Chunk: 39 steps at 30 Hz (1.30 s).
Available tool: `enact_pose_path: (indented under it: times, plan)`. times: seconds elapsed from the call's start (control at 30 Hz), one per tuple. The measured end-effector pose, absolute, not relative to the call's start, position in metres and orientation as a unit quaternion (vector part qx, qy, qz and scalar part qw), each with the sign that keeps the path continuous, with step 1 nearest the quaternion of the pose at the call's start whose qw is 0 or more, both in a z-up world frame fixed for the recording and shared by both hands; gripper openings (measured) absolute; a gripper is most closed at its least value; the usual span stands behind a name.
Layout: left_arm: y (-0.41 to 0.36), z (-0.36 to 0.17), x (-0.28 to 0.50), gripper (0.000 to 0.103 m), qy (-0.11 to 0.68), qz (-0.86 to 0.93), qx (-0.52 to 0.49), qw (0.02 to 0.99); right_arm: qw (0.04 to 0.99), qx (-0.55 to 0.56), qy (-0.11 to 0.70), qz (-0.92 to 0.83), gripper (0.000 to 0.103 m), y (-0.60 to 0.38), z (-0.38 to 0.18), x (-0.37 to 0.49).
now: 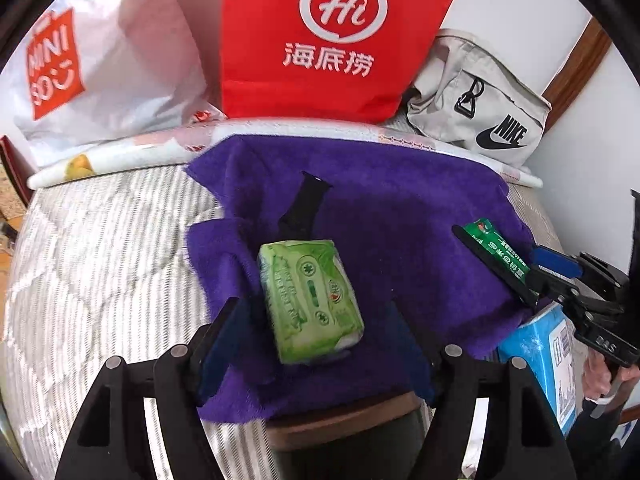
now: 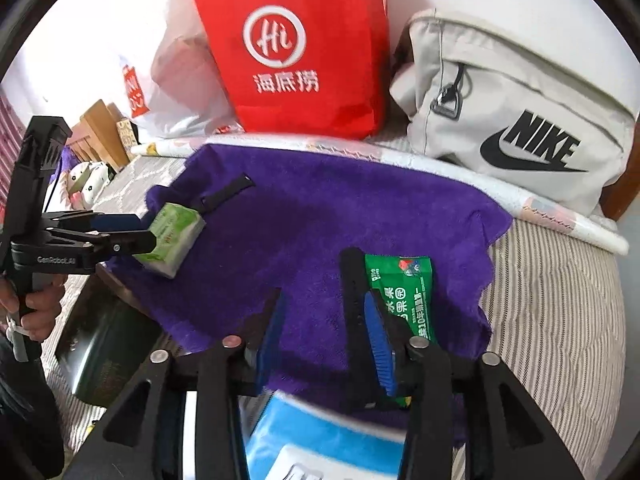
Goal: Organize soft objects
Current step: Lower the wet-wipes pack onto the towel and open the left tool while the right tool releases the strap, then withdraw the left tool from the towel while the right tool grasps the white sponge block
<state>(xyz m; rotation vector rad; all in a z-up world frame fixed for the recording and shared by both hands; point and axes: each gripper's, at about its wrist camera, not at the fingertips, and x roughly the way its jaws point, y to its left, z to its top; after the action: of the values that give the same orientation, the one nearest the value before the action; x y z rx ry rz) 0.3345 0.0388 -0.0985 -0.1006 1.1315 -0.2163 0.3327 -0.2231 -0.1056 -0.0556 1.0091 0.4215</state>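
Observation:
A purple towel (image 1: 400, 200) (image 2: 304, 216) is spread on the striped bed. On it lies a green tissue pack (image 1: 308, 300) (image 2: 172, 240), between the fingers of my left gripper (image 1: 316, 312) (image 2: 146, 236); the jaws stand wider than the pack and the pads do not press it. My right gripper (image 2: 324, 300) (image 1: 536, 276) is open over bare towel. A black strap (image 2: 352, 292) (image 1: 476, 240) lies along its right finger, with a dark green sachet (image 2: 404, 296) (image 1: 500, 252) just outside it. A second black strap (image 1: 304, 208) (image 2: 224, 196) lies behind the tissue pack.
A red paper bag (image 1: 320, 40), a white shopping bag (image 1: 100, 72) and a grey Nike bag (image 2: 520, 112) stand along the back behind a rolled sheet (image 1: 120, 156). A blue pack (image 2: 320, 440) sits at the towel's near edge. A hand (image 2: 40, 312) holds the left gripper's handle.

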Motion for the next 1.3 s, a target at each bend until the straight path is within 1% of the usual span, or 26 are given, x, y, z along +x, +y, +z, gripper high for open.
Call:
enact_pose_path:
  times: [0.1, 0.17, 0.2, 0.27, 0.33, 0.5, 0.63, 0.8, 0.9, 1.1, 1.13, 1.17, 1.2, 1.23, 1.3]
  plan:
    - [0.043, -0.089, 0.322, 0.071, 0.526, -0.099, -0.047, 0.843, 0.859, -0.034, 0.465, 0.211, 0.047, -0.218, -0.094, 0.313]
    - [0.046, -0.084, 0.313, 0.071, 0.522, -0.101, -0.049, 0.846, 0.861, -0.040, 0.456, 0.222, 0.054, -0.214, -0.087, 0.298]
    - [0.047, -0.081, 0.308, 0.071, 0.520, -0.100, -0.050, 0.847, 0.862, -0.046, 0.451, 0.229, 0.055, -0.211, -0.084, 0.290]
    - [0.050, -0.077, 0.299, 0.071, 0.517, -0.098, -0.050, 0.849, 0.862, -0.060, 0.441, 0.242, 0.063, -0.206, -0.081, 0.274]
    - [0.054, -0.074, 0.289, 0.071, 0.513, -0.098, -0.051, 0.851, 0.861, -0.072, 0.435, 0.254, 0.068, -0.200, -0.079, 0.260]
    - [0.065, -0.068, 0.263, 0.071, 0.502, -0.108, -0.072, 0.855, 0.839, -0.095, 0.443, 0.300, 0.069, -0.182, -0.085, 0.232]
    - [0.074, -0.069, 0.243, 0.071, 0.498, -0.110, -0.077, 0.857, 0.829, -0.128, 0.452, 0.302, 0.069, -0.168, -0.096, 0.224]
    - [0.085, -0.071, 0.227, 0.071, 0.491, -0.102, -0.081, 0.861, 0.816, -0.157, 0.464, 0.306, 0.069, -0.155, -0.107, 0.223]
    - [0.090, -0.072, 0.223, 0.071, 0.486, -0.091, -0.073, 0.866, 0.807, -0.189, 0.472, 0.301, 0.074, -0.142, -0.116, 0.225]
    - [0.102, -0.078, 0.219, 0.071, 0.484, -0.090, -0.086, 0.866, 0.786, -0.240, 0.496, 0.282, 0.074, -0.127, -0.140, 0.231]
    - [0.105, -0.079, 0.219, 0.071, 0.484, -0.089, -0.088, 0.866, 0.785, -0.240, 0.499, 0.277, 0.071, -0.127, -0.142, 0.233]
    - [0.106, -0.081, 0.219, 0.071, 0.484, -0.089, -0.090, 0.866, 0.787, -0.235, 0.500, 0.275, 0.061, -0.129, -0.141, 0.233]
    - [0.108, -0.082, 0.218, 0.071, 0.485, -0.088, -0.091, 0.866, 0.791, -0.230, 0.497, 0.274, 0.057, -0.131, -0.139, 0.234]
    - [0.109, -0.083, 0.218, 0.071, 0.485, -0.087, -0.092, 0.865, 0.793, -0.222, 0.495, 0.276, 0.048, -0.133, -0.136, 0.235]
    - [0.110, -0.084, 0.216, 0.071, 0.487, -0.086, -0.096, 0.864, 0.800, -0.189, 0.497, 0.279, 0.042, -0.140, -0.129, 0.239]
